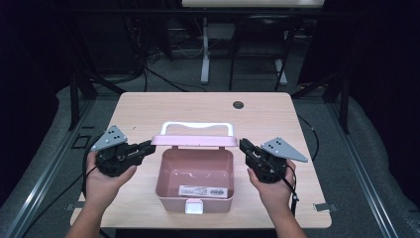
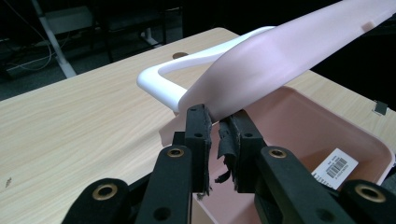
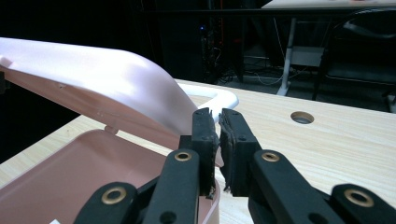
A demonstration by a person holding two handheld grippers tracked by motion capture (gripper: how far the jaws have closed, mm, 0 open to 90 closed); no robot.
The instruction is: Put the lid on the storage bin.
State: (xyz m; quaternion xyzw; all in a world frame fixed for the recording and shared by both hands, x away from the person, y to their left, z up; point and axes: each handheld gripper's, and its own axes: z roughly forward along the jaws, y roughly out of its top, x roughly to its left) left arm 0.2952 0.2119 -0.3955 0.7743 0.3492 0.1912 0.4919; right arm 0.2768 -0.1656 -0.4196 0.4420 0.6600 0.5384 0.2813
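Pink box (image 1: 194, 184) mid-table, open, barcode label on the floor inside. Lid (image 1: 194, 141) propped up on the rear hinge, white handle (image 1: 197, 126) behind it. Thin hard plastic: likely light, stiff, slick. Best grabbed at the lid's end edges. Left gripper (image 1: 149, 145) pinching lid's left end, right gripper (image 1: 241, 144) pinching right end. Both hands flanking the box, jaws pointing inward.

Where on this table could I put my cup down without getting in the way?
The far strip of the table, between the white handle and the round hole, is bare. So are both front corners beside the forearms. The middle is crowded: the open pink box, with the left gripper and right gripper at the ends of its raised lid.
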